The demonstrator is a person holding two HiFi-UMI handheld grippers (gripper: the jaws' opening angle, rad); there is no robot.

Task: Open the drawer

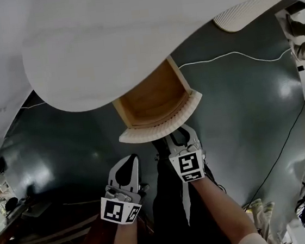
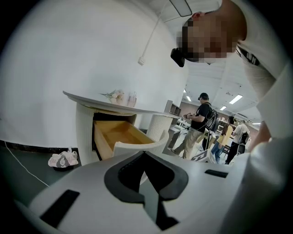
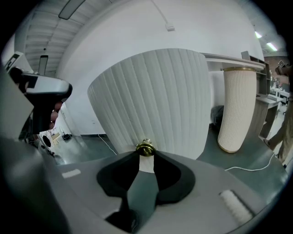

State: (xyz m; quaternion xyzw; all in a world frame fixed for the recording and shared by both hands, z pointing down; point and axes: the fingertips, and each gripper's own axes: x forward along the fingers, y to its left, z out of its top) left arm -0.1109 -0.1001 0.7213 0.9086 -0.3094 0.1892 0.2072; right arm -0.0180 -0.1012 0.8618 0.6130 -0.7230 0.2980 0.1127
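Dark floor [image 1: 241, 136] under a white table [image 1: 104, 36] with a curved top; open office behind.

Drawer [image 1: 152, 98]: straight ahead of the right tongs [image 1: 179, 133], pulled out from under the table top. Wooden inside shows, and nothing lies in the part that can be seen. Back end is hidden beneath the table top, so I cannot tell whether it is at full travel.

Right tongs: closed on the brass knob [image 3: 145, 147] in the middle of the ribbed white front [image 3: 155, 96]. Knob sits between the two tips, with pads against it on both sides. Front fills the view just beyond the tips.

Left tongs [image 1: 129, 160]: tips together, nothing between them. They hang beside the right tongs, a little further back from the drawer, touching nothing. Drawer lies ahead of them and slightly to the left, well apart.

Judgement on progress: opening is mostly done, as the drawer is plainly open. Left to do, at most: a short further pull if more travel remains, then letting go of the knob. Left tongs appear to have no part in it.
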